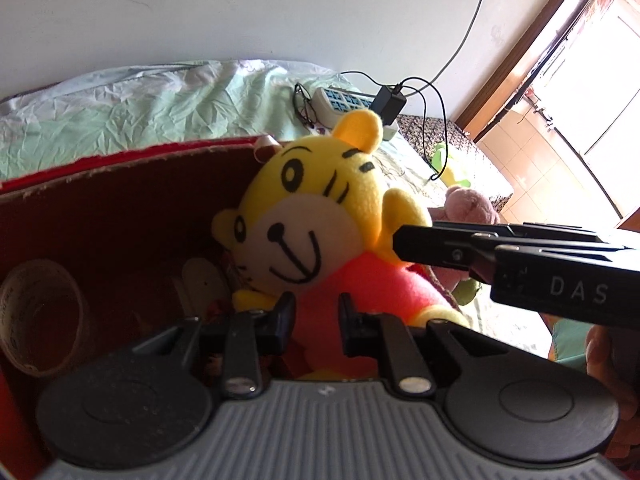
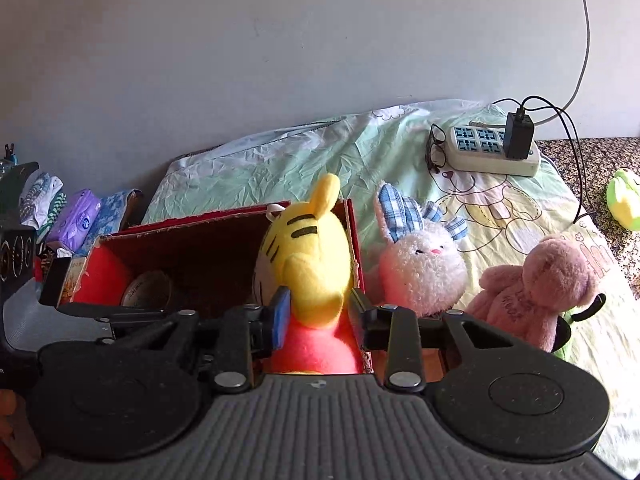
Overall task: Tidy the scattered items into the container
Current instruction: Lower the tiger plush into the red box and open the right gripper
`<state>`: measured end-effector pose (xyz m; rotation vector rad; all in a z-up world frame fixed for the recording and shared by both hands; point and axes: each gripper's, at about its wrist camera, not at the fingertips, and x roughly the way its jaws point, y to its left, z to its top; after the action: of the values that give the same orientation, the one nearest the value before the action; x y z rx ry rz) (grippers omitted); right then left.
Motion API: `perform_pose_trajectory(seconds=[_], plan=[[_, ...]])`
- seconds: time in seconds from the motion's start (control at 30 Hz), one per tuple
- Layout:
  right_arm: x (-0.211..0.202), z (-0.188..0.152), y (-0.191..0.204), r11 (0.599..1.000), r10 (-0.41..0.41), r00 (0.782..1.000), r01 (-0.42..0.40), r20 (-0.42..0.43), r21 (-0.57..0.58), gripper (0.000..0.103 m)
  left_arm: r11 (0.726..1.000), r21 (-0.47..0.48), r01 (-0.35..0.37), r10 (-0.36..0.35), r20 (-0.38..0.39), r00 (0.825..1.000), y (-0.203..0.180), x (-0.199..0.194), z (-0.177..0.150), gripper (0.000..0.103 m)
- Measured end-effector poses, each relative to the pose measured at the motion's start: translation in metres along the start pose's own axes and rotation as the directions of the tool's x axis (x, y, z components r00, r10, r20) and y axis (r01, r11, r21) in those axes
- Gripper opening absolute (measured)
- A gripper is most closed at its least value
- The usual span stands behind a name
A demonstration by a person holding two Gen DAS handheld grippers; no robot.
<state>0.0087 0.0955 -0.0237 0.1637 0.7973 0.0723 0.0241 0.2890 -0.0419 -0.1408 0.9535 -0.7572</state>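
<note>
Seating tiger plush [image 2: 308,268] against red box [image 2: 356,248] right wall; right gripper [image 2: 318,320] jaws part-open, straddling it, grip unclear. Left gripper [image 1: 314,316] part-open, empty, near the plush. Bunny [image 2: 420,268], pink bear [image 2: 536,288] outside.

Plain pale wall [image 2: 280,40] behind, crumpled green sheet [image 2: 320,152] over the bed, and bright sun pouring through the wood-framed doorway [image 1: 592,80] onto tiled floor [image 1: 520,152].
</note>
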Motion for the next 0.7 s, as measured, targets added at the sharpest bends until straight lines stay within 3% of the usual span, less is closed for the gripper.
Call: perform_pose_trajectory(seconds=[0.1, 0.33, 0.43, 0.5, 0.63, 0.7], plan=[[-0.006, -0.001, 0.003, 1.000, 0.015, 1.000, -0.015, 0.021, -0.008, 0.034, 1.000, -0.027, 0.004, -0.004, 0.011, 1.000, 0.002, -0.005, -0.001, 0.013], [-0.006, -0.007, 0.009, 0.999, 0.036, 0.999, -0.036, 0.003, -0.040, 0.033, 0.994, -0.056, -0.092, 0.092, -0.010, 0.996, -0.001, -0.006, -0.005, 0.013], [-0.004, -0.012, 0.013, 0.998, 0.025, 1.000, -0.025, -0.011, -0.062, 0.033, 0.984, -0.067, -0.164, 0.163, -0.021, 0.986, -0.004, -0.008, -0.006, 0.013], [-0.002, -0.015, 0.012, 0.998, 0.032, 0.999, -0.034, -0.026, -0.053, 0.033, 0.975, -0.073, -0.211, 0.210, -0.027, 0.977, -0.005, -0.007, -0.008, 0.018], [0.001, -0.019, 0.007, 0.999, 0.031, 0.998, -0.032, -0.047, -0.022, 0.033, 0.954, -0.077, -0.289, 0.287, -0.030, 0.957, -0.009, -0.006, -0.013, 0.045], [-0.001, -0.020, 0.006, 0.999, 0.024, 0.999, -0.025, -0.038, -0.020, 0.033, 0.944, -0.070, -0.322, 0.321, -0.028, 0.947, -0.012, -0.008, -0.015, 0.047]])
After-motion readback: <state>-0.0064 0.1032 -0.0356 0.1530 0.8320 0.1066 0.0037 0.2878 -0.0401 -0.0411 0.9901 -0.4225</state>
